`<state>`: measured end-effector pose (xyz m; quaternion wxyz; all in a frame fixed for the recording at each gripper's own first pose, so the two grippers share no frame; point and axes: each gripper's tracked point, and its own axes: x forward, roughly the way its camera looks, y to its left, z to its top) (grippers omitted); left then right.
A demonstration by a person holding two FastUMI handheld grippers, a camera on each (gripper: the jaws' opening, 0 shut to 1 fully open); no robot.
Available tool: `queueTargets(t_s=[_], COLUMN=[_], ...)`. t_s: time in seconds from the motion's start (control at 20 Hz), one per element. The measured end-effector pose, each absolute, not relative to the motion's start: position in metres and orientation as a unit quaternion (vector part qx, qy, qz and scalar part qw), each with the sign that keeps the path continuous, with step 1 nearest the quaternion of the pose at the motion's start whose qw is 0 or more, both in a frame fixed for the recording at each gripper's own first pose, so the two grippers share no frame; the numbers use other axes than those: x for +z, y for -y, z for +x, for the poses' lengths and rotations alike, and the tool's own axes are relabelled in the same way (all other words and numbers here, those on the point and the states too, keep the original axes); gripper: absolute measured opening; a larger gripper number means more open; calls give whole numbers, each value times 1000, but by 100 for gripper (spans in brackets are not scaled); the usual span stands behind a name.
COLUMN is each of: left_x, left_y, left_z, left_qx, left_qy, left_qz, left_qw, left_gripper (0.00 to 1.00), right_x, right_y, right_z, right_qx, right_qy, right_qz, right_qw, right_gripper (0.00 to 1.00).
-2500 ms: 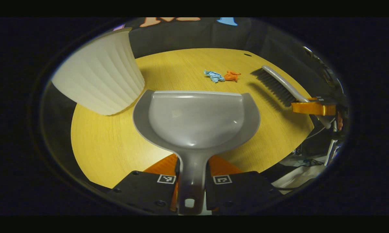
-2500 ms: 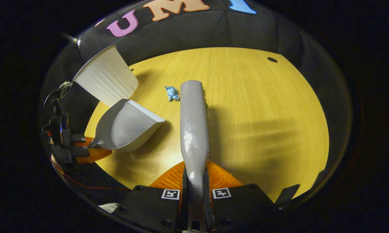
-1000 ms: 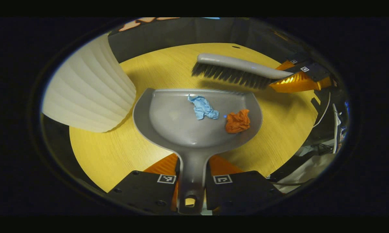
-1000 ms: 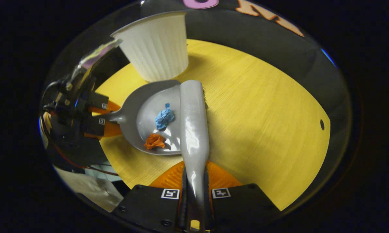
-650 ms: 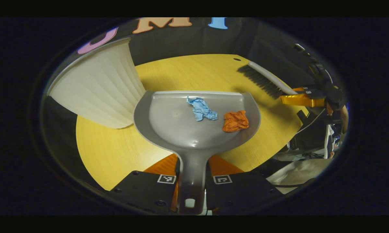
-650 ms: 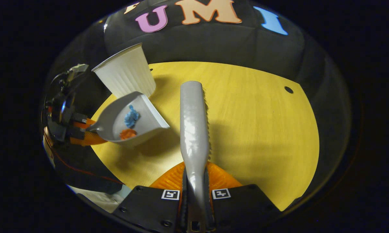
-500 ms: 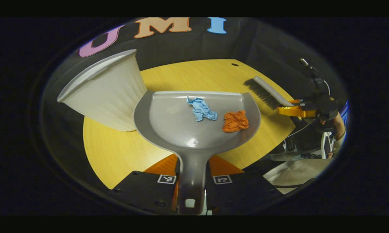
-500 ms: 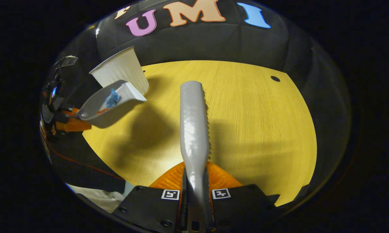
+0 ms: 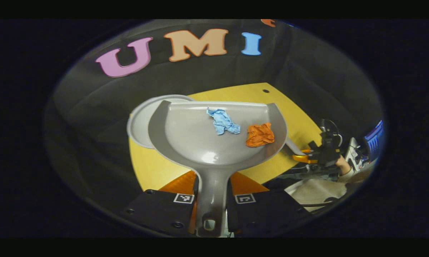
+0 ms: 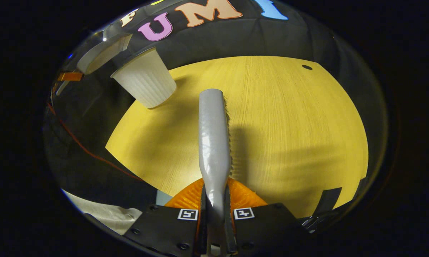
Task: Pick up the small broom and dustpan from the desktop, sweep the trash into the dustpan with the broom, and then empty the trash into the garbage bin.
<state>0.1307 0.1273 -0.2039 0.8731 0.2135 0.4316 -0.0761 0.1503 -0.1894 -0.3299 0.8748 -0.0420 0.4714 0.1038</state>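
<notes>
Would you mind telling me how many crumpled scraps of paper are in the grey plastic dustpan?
2: a crumpled blue scrap near the front lip of the grey plastic dustpan, and a crumpled orange scrap to its right.

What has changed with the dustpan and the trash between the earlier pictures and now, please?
The two scraps were swept off the desktop into the dustpan, which the left gripper then lifted above the white garbage bin. The blue scrap and orange scrap remain inside. The right gripper still holds the broom.
</notes>
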Motion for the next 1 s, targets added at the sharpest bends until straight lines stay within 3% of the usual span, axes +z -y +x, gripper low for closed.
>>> queueTargets(t_s=[0.15, 0.25, 0.65, 1.0], left_x=[-219, -219, -242, -243], left_y=[-136, -130, -128, -131], left_z=[137, 135, 146, 142], left_qx=[35, 70, 96, 97], left_qy=[-451, -468, -536, -546], left_qz=[291, 334, 419, 424], left_qw=[843, 815, 727, 716], left_gripper=[27, 27, 27, 28], right_x=[-326, -327, -331, -331], right_y=[192, 195, 182, 181], right_z=[149, 153, 155, 154], right_qx=[112, 110, 93, 94], right_qy=[-470, -472, -475, -476], right_qz=[-39, -38, -28, -31], right_qw=[875, 874, 874, 874], right_gripper=[22, 22, 22, 22])
